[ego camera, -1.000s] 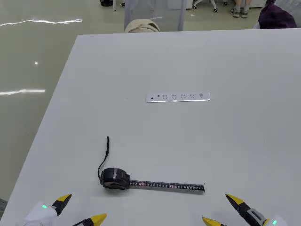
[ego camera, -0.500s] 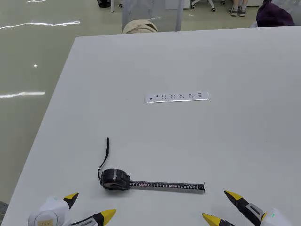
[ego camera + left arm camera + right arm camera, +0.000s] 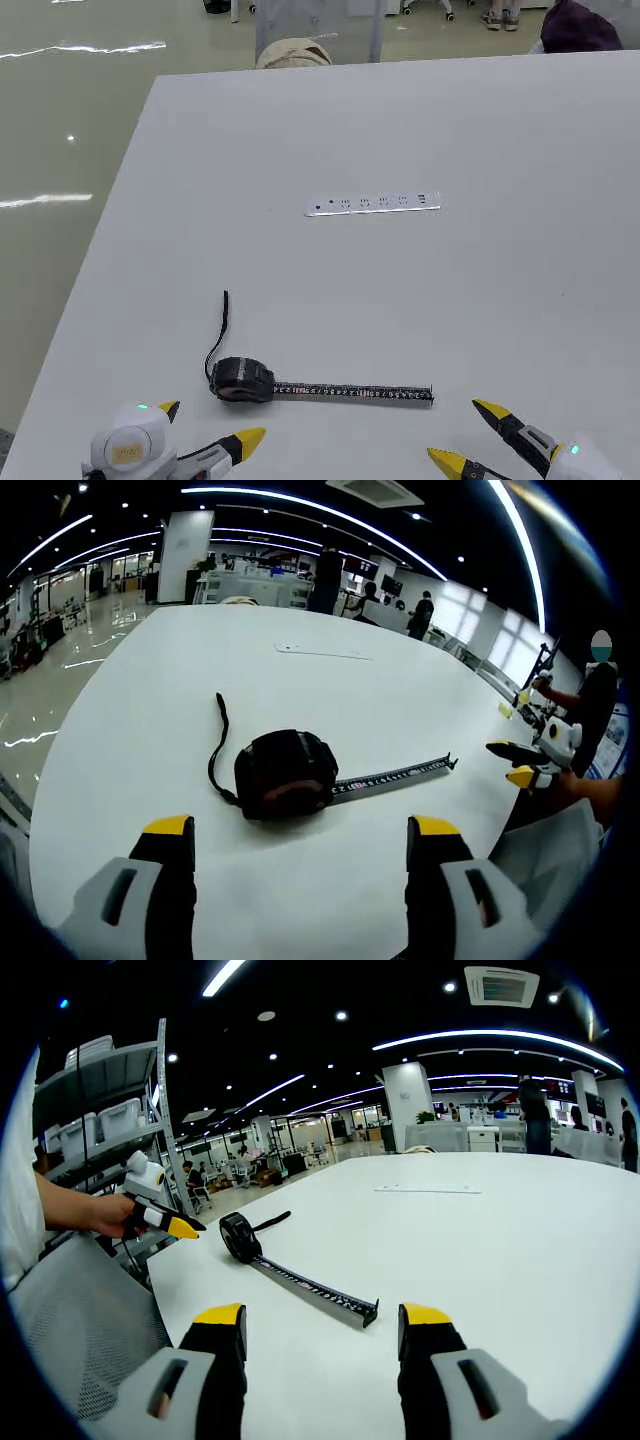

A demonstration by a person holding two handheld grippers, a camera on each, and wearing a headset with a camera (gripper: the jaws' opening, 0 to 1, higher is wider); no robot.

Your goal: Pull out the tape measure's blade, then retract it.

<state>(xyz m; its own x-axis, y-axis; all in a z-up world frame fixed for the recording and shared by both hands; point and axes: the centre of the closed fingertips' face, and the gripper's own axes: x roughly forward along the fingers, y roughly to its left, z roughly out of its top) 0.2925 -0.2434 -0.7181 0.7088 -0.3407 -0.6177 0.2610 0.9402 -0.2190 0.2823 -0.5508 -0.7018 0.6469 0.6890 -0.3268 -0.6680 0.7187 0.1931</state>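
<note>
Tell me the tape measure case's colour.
The case is black, clearest in the left gripper view.

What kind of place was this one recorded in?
Probably a big open-plan office or lab hall: a long white workbench with a power strip, shelves of storage bins, a glossy floor and rows of ceiling strip lights.

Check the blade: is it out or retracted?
Out. The blade lies flat on the table, reaching from the case to its hook. Left gripper and right gripper sit open, short of it.
</note>
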